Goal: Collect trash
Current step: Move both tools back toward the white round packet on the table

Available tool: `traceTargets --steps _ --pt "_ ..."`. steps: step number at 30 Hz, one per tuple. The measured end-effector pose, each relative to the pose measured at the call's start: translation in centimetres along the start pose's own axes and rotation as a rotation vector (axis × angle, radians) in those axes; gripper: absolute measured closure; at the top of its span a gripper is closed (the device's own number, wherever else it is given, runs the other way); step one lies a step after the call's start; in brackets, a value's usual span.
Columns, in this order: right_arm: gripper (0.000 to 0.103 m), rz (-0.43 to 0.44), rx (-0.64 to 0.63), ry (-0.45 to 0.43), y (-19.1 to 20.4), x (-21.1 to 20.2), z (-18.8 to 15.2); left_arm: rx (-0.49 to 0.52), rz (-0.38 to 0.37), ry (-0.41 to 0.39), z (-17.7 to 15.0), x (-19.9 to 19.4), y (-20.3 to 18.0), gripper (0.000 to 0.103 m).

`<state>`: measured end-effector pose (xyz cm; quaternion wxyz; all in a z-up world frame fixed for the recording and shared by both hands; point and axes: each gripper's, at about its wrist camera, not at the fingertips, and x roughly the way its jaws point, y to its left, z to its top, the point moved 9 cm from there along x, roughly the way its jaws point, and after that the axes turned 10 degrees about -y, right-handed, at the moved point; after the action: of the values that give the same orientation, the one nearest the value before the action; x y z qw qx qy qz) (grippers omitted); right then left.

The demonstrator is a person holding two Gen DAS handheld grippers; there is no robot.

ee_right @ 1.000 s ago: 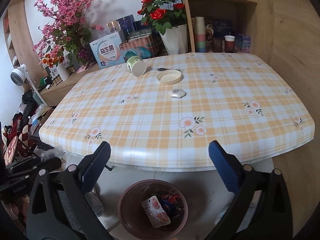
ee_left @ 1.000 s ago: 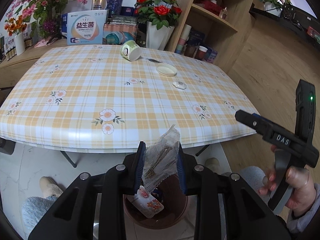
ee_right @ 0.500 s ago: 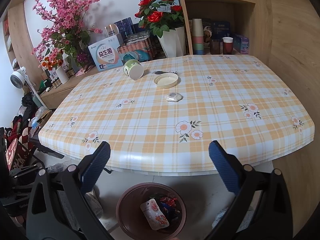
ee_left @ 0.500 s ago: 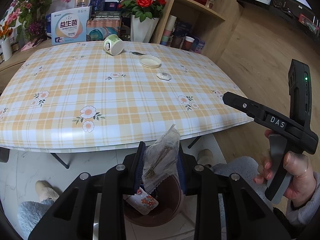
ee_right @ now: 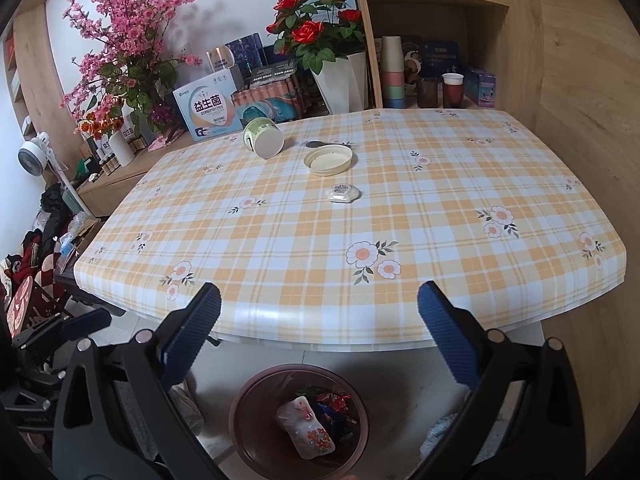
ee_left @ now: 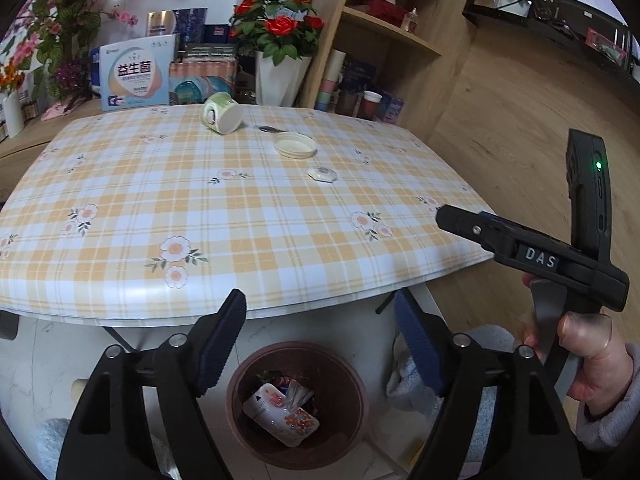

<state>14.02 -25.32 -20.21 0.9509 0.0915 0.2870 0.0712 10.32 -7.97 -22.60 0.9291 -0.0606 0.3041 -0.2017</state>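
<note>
My left gripper [ee_left: 320, 320] is open and empty above the brown trash bin [ee_left: 236, 400] on the floor. A clear crinkled wrapper [ee_left: 298, 392] lies in the bin on a white flowered packet [ee_left: 280, 416]. My right gripper [ee_right: 318, 316] is open and empty over the bin [ee_right: 244, 408]; its body also shows in the left wrist view [ee_left: 532, 256]. On the checked table [ee_right: 400, 280] lie a tipped green cup [ee_right: 263, 138], a cream lid [ee_right: 329, 159] and a small white wrapped piece [ee_right: 343, 193].
Boxes, a white vase of red roses [ee_right: 340, 80] and pink flowers [ee_right: 128, 60] stand behind the table. A wooden shelf [ee_right: 436, 40] with cups is at the back right. Clutter and a small fan [ee_right: 34, 152] are at the left.
My left gripper has opened and the clear wrapper it held has dropped into the bin. Both grippers have shifted a little; the right stays open.
</note>
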Motion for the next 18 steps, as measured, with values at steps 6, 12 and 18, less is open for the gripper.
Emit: traceTargets --steps 6,12,18 --pt "0.006 -0.005 -0.011 0.006 0.0 0.1 -0.2 -0.038 0.074 -0.023 0.4 -0.5 2.3 0.013" --pt "0.006 -0.007 -0.025 0.022 0.0 0.4 -0.5 -0.067 0.125 -0.020 0.4 -0.5 4.3 0.011" --pt "0.006 0.005 -0.023 0.046 -0.4 1.1 -0.6 -0.107 0.150 -0.031 0.8 -0.6 6.5 0.011"
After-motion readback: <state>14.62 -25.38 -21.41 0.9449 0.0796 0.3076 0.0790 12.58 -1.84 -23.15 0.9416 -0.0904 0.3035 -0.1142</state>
